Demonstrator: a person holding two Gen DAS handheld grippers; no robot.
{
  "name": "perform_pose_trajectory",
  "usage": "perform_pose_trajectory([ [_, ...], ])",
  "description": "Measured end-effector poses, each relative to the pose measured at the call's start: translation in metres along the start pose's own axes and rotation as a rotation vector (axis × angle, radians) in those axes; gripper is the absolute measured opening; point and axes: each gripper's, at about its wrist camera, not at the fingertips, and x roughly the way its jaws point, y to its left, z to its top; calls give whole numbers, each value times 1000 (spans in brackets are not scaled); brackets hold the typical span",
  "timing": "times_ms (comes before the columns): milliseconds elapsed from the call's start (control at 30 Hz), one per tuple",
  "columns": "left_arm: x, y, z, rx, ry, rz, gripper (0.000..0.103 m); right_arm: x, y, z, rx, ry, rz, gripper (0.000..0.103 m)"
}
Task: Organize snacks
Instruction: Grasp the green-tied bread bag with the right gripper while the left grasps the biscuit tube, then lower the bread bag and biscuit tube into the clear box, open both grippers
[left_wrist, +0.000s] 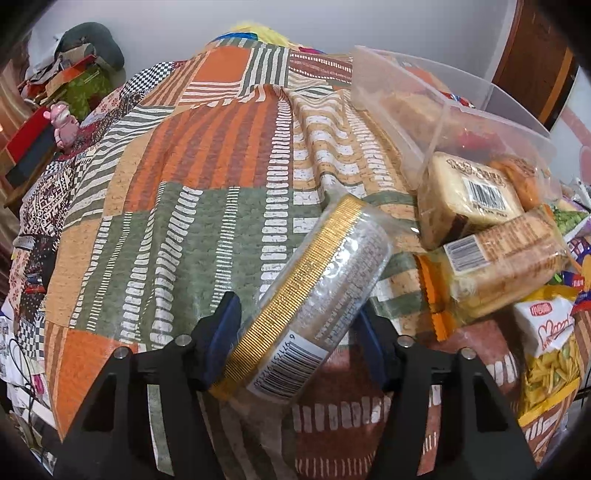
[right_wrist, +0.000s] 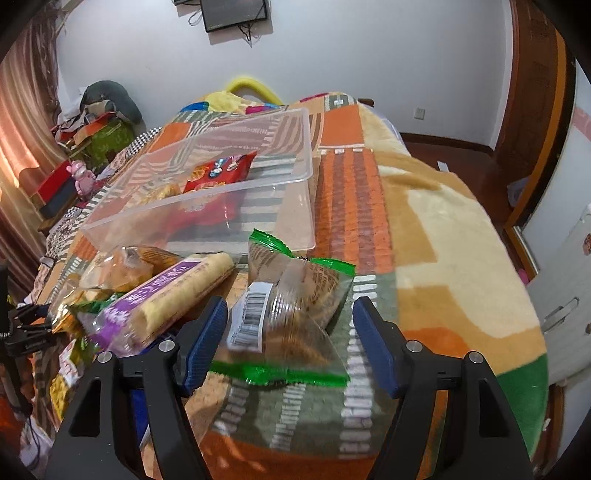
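In the left wrist view my left gripper (left_wrist: 297, 328) is shut on a round gold-rimmed snack pack (left_wrist: 314, 295) with a barcode, held tilted above the patterned bed cover. A clear plastic box (left_wrist: 436, 107) lies to the upper right, with wrapped cakes (left_wrist: 469, 192) piled beside it. In the right wrist view my right gripper (right_wrist: 290, 328) is open around a clear green-edged biscuit packet (right_wrist: 295, 299); its pads stand apart from the packet's sides. The clear box (right_wrist: 221, 181) lies just beyond, holding a red snack bag (right_wrist: 218, 173). A purple-labelled roll pack (right_wrist: 166, 299) lies left of the gripper.
A yellow noodle-snack bag (left_wrist: 550, 354) and more packets lie at the right edge of the left wrist view. A cluttered side table with a pink toy (right_wrist: 83, 177) stands left of the bed. A wooden door (right_wrist: 532, 110) and white cabinet (right_wrist: 565, 258) are at the right.
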Motion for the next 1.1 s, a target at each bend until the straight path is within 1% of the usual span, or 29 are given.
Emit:
perform_pose_trajectory([
  [67, 1, 1, 2, -8, 1, -8, 53, 4, -1, 0, 8, 8, 9, 72],
  [133, 2, 0, 3, -13, 11, -24, 44, 9, 0, -1, 13, 27, 12, 72],
  [167, 1, -1, 3, -13, 13, -29, 42, 14, 1, -3, 12, 42, 15, 72],
  [200, 0, -3, 3, -9, 13, -31, 38, 16, 1, -4, 9, 50, 13, 72],
  [233, -1, -6, 3, -5, 13, -27, 37, 17, 3, -7, -2, 52, 2, 72],
  [267, -2, -8, 2, -2, 13, -19, 36, 16, 4, -8, -11, 49, -6, 72],
  [333, -3, -10, 1, -1, 10, -10, 36, 12, 5, -11, -24, 39, -10, 66],
  [500, -11, -10, 0, -25, 3, -18, 36, 3, 5, -14, -30, 26, 0, 55],
  [667, -29, -10, 1, -28, -33, -23, 36, -7, 3, -17, -38, 5, -1, 52],
  [833, -51, -15, 9, -24, -82, -26, 36, -19, -4, -13, -22, -30, 9, 52],
  [1100, -87, -36, 34, -9, -177, -59, 36, -45, 0, 7, -26, -119, 13, 52],
])
